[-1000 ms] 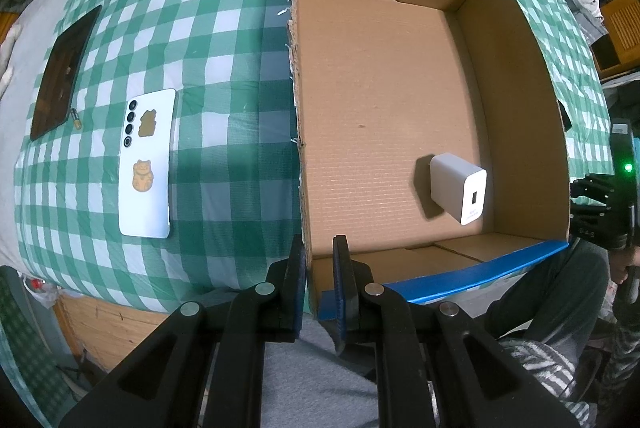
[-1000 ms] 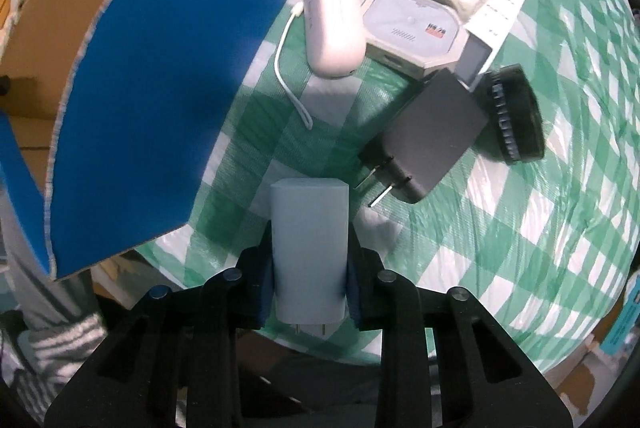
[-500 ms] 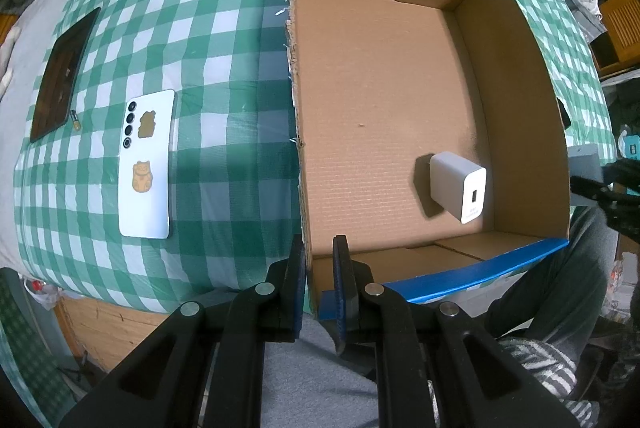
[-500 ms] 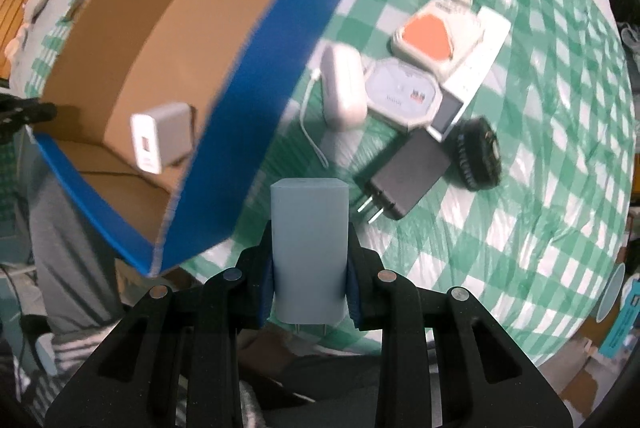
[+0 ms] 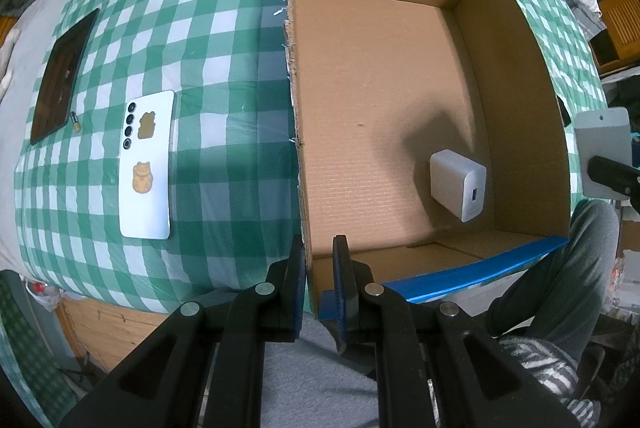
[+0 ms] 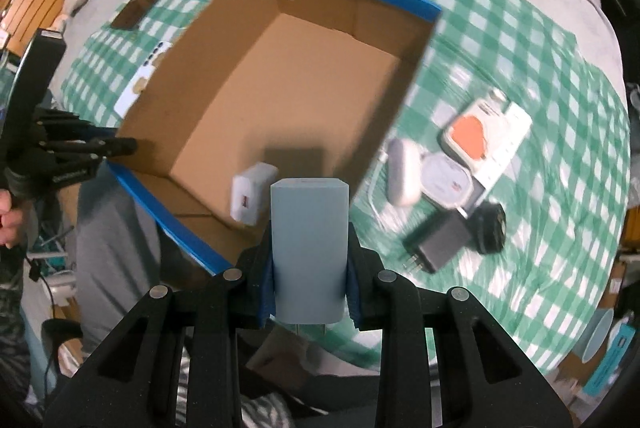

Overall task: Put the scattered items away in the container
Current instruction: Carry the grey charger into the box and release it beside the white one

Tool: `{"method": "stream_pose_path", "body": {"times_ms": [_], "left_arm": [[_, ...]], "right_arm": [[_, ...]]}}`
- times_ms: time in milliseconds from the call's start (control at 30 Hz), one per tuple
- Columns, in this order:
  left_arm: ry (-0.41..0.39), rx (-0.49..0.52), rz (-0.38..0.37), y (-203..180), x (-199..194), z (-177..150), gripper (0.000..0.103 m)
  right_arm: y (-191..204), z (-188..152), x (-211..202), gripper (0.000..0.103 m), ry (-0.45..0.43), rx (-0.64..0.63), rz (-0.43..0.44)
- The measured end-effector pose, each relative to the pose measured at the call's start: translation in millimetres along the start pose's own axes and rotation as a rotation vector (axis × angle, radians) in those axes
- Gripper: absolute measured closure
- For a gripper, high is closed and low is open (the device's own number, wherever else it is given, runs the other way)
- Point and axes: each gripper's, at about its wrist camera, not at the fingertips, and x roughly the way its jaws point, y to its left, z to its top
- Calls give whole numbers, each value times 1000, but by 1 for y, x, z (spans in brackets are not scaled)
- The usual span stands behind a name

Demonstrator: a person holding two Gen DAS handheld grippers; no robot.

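Observation:
An open cardboard box (image 5: 516, 76) with blue outer sides lies on a green checked cloth; it also shows in the right wrist view (image 6: 280, 84). A white charger (image 5: 458, 184) lies inside it. My left gripper (image 5: 320, 264) is shut on the box's near left corner wall. My right gripper (image 6: 308, 268) is shut on a pale blue-grey charger block (image 6: 308, 248), held above the box's near right corner; the block shows at the right edge of the left wrist view (image 5: 604, 144). A white phone (image 5: 147, 164) lies left of the box.
Right of the box lie a white oval case (image 6: 404, 172), a grey octagonal case (image 6: 448, 184), an orange-and-white case (image 6: 480, 132), a black plug adapter (image 6: 438, 240) and a black round lens (image 6: 490, 228). A dark tablet (image 5: 64, 76) lies far left. A person's legs are below the table edge.
My right gripper has risen and swung left with the blue-grey charger, from beside the box's outer wall to above its near right corner. The left gripper has stayed clamped on the box.

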Motion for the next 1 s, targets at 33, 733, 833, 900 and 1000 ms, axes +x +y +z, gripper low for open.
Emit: {"method": "stream_pose_path", "body": {"times_ms": [33,733,833,900,1000], "left_arm": [[2,2,1,0,0,0,92],[3,3,1,-1,0,2,92],[5,1,0,-1,0,2,92],[5,3,0,-2,0,2,92],[7,5,0,-2,-1,1,92]], "right_arm": [[3,1,3,75,1,-5,0],[24,9,64,75,91,-21,-13],[23,10,64,75,83,-15,-29],[23,12,62,75,69,-12,-30],[23,12,56,75,38,-9,-46]]}}
